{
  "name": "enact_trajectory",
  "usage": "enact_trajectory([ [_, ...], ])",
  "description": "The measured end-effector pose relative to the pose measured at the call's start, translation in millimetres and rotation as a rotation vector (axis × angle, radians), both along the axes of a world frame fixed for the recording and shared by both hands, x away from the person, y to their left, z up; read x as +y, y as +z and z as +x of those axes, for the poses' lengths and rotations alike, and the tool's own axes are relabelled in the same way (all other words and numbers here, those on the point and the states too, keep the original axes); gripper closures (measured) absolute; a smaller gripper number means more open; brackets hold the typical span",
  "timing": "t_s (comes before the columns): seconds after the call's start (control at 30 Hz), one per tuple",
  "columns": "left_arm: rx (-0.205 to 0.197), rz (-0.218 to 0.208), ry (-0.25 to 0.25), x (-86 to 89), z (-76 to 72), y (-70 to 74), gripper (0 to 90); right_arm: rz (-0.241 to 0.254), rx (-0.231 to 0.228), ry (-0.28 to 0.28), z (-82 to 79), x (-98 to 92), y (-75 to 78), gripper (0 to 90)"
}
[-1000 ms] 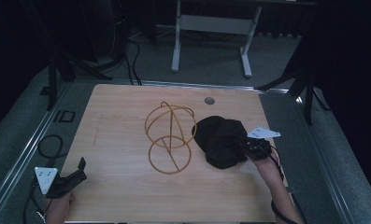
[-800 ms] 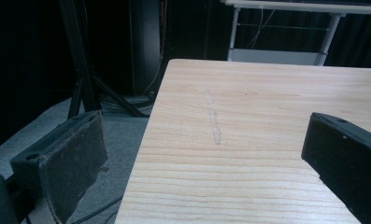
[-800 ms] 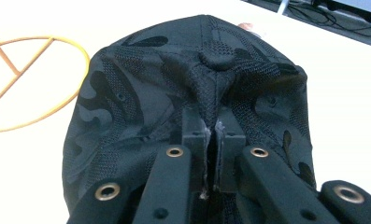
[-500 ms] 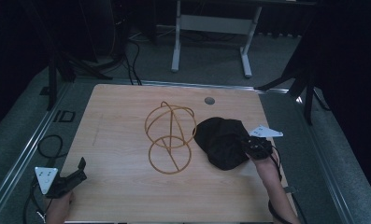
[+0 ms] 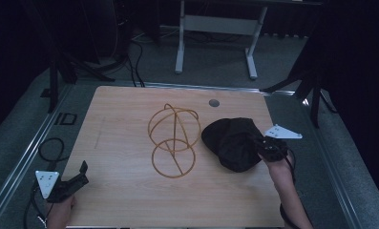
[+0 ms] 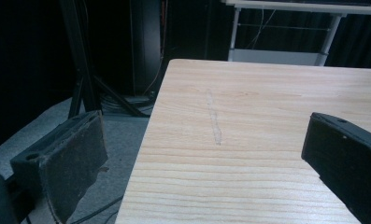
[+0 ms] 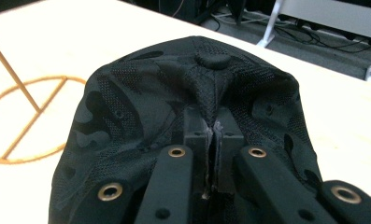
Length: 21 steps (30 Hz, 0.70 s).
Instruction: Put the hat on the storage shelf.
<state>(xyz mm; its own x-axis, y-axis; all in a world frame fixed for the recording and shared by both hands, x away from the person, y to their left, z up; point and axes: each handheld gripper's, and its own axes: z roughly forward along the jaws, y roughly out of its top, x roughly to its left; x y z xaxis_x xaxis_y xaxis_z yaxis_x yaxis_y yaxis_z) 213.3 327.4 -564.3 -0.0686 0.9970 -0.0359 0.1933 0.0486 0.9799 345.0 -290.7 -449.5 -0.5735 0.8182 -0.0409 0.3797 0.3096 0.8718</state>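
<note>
black cap (image 7: 192, 107) fabric pinched tight in right gripper (image 7: 214, 135).

Dim room, grey floor (image 5: 211, 71), white metal stand (image 5: 215, 24), black cables (image 5: 134, 57)

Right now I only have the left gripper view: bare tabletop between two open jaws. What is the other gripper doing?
Observer: The right gripper is shut on a black cap, pinching its fabric.
Operator: Where on the table?
Observer: At the right side, beside a gold wire stand.
Operator: Is the cap touching that stand?
Observer: From the high view they look apart, the cap just to its right.
</note>
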Motion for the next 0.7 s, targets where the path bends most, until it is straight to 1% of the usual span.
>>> enact_trajectory([
  [0.03,0.0,0.0,0.0,0.0,0.0,0.0,0.6,0.0,0.0,0.0,0.0,0.0,0.0,86.8],
  [0.1,-0.002,0.001,0.001,0.0,-0.2,-0.1,0.6,0.012,-0.009,-0.004,-0.9,-2.9,7.8,86.8],
  [0.13,-0.002,0.001,0.001,0.0,-0.2,-0.1,0.6,0.012,-0.009,-0.004,-0.9,-2.9,7.8,86.8],
  [0.17,-0.001,-0.001,0.002,-0.2,-0.1,-0.1,0.6,0.011,-0.019,-0.004,-2.5,-3.9,13.5,86.8],
  [0.23,0.0,-0.001,0.003,-0.1,0.0,0.0,0.6,0.011,-0.032,-0.007,-3.9,-5.0,19.5,86.8],
  [0.37,-0.003,0.005,0.005,-0.4,-0.4,-0.1,0.6,0.028,-0.051,-0.011,-7.3,-8.1,33.2,86.8],
  [0.4,-0.003,0.006,0.005,-0.5,-0.5,-0.1,0.6,0.028,-0.051,-0.011,-7.3,-8.1,33.2,86.8],
  [0.43,-0.002,0.005,0.005,-0.4,-0.3,0.0,0.6,0.032,-0.064,-0.012,-9.4,-9.7,41.0,86.8],
  [0.47,-0.002,0.002,0.006,-0.3,-0.2,-0.1,0.6,0.03,-0.073,-0.013,-10.6,-10.4,45.0,86.8],
  [0.53,-0.001,0.001,0.007,-0.1,-0.2,0.0,0.6,0.03,-0.073,-0.013,-10.6,-10.4,45.0,86.8],
  [0.57,-0.001,-0.001,0.008,-0.2,0.0,0.0,0.6,0.032,-0.094,-0.017,-14.1,-13.0,57.1,86.8],
  [0.6,-0.001,-0.001,0.008,-0.2,0.0,0.0,0.6,0.032,-0.094,-0.017,-14.1,-13.0,57.1,86.8],
  [0.63,0.0,-0.001,0.007,-0.3,0.1,0.0,0.6,0.036,-0.107,-0.018,-16.6,-15.1,66.1,86.8],
  [0.7,0.001,-0.001,0.007,-0.2,0.1,0.0,0.6,0.034,-0.112,-0.02,-17.4,-15.7,69.0,86.8],
])
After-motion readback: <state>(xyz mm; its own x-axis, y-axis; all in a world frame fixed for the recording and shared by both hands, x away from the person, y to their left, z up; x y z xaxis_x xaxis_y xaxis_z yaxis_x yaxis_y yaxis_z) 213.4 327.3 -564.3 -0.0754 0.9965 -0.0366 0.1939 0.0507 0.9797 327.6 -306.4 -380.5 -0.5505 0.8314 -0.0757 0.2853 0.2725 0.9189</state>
